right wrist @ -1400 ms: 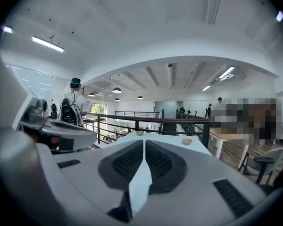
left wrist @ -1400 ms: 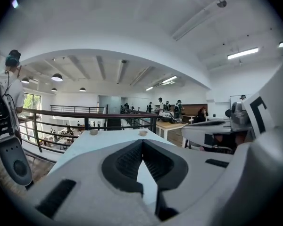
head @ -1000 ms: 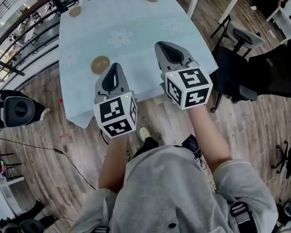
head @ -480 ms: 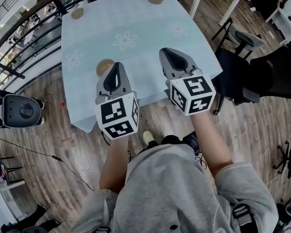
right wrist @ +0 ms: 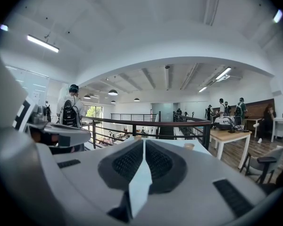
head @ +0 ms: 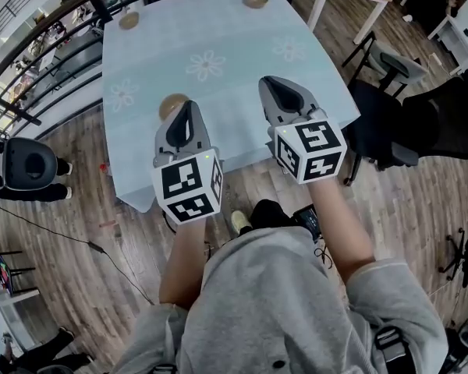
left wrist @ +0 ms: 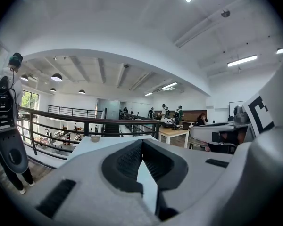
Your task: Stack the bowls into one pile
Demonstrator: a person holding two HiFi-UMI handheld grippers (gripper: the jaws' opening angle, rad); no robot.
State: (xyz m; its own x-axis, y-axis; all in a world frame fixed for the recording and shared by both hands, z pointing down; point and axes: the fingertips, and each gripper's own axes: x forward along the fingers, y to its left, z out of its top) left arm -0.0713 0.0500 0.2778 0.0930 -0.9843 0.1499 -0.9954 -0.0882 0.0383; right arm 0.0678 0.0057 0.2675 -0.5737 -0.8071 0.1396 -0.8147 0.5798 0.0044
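Three small round tan bowls, set well apart on the desk.
- Nearest bowl [head: 170, 104]: just left of the tip of the left tongs [head: 186, 107], partly hidden by it, near the desk's left edge.
- Second bowl [head: 129, 20]: far-left corner.
- Third bowl [head: 255, 1]: far edge, well beyond the right tongs [head: 270, 82].

Both tongs: closed tight, nothing between them, side by side over the near edge.
Desk [head: 242, 33]: pale blue flower-print cloth, middle bare.
Black office chairs [head: 386, 127] to the right; dark railing [head: 58, 33] to the left.
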